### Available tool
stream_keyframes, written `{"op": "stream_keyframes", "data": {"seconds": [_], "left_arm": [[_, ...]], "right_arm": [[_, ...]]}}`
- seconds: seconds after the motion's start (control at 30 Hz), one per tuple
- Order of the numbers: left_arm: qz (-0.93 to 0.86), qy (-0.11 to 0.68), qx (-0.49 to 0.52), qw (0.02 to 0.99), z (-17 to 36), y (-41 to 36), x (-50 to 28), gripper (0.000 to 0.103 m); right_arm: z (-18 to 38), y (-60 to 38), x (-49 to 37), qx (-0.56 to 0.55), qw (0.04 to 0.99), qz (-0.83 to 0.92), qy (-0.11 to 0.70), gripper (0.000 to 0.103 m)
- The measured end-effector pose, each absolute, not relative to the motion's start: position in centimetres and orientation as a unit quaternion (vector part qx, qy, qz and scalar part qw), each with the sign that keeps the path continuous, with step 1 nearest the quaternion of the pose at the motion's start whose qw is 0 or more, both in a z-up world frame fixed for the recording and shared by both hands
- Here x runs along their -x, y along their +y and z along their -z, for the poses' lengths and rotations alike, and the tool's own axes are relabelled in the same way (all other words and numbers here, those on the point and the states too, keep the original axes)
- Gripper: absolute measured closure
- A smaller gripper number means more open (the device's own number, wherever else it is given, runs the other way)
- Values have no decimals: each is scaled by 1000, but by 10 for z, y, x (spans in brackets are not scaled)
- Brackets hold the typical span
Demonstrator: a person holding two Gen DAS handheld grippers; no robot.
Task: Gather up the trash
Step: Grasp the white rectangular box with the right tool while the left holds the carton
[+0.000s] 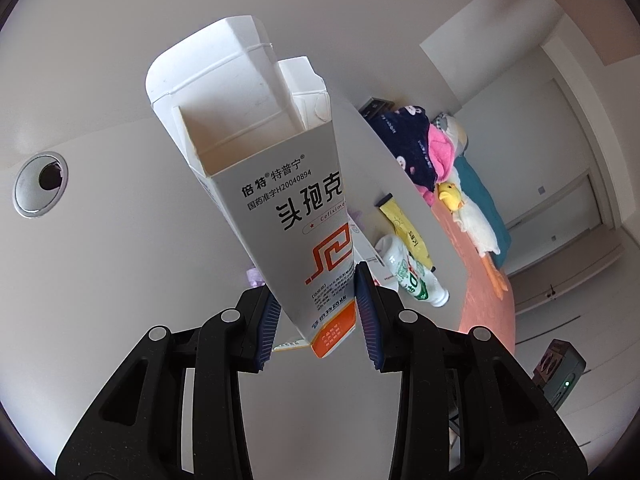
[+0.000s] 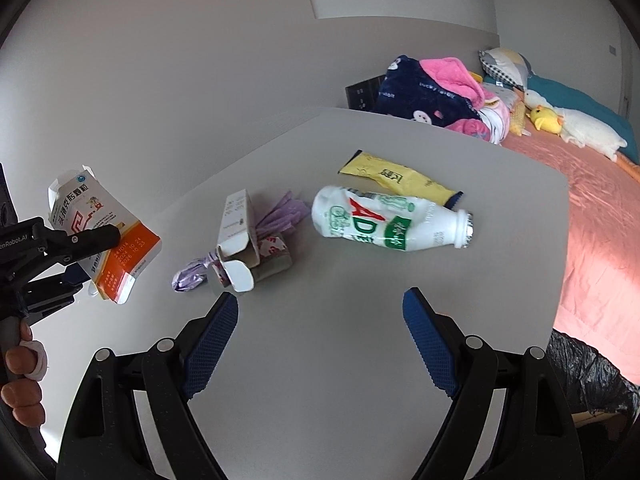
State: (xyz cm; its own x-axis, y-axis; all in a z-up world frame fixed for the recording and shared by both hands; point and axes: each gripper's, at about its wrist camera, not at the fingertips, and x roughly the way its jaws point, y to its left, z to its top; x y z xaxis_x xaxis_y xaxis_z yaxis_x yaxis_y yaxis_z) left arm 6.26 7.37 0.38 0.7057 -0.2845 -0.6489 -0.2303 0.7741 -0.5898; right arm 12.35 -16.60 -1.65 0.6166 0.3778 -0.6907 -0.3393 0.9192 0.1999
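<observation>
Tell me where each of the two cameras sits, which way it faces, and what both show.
Left wrist: sits on the left gripper, facing forward along its fingers, shut on the opened white-and-orange cardboard medicine box; only its black arms and blue pads show.
Right wrist: sits on the open right gripper, looking down over the grey table; the person's fingers show at left.
Shared: the box, the crushed white plastic bottle with green print, the yellow wrapper.

Left gripper (image 1: 318,312) clamped on orange-and-white medicine box (image 1: 276,200), top flaps open, box tilted and raised off white table (image 1: 120,260). Behind it on the table: white drink bottle (image 1: 412,272) lying flat, yellow wrapper (image 1: 404,228) beside it. Cable grommet (image 1: 40,184) at left.
</observation>
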Motion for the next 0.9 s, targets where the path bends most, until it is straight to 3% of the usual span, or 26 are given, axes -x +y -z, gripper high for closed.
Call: {"op": "stream_keyframes", "data": {"seconds": [0.47,0.67,0.83,0.9], "left_arm": [[-16,391,347,852,9,100,-77,68],[-24,393,352,849,13,104,-80,68],[-22,394,352,849,13,104,-82,68],[-20,394,351,849,12,103,-83,68]], "right_arm": [[22,-102,-168,-4,890,-216,401,19],[34,-86,-181,18,881,-218,419,36],[42,-86,-182,18,878,-215,428,65],[41,-89,-181,9,879,-215,426,70]]}}
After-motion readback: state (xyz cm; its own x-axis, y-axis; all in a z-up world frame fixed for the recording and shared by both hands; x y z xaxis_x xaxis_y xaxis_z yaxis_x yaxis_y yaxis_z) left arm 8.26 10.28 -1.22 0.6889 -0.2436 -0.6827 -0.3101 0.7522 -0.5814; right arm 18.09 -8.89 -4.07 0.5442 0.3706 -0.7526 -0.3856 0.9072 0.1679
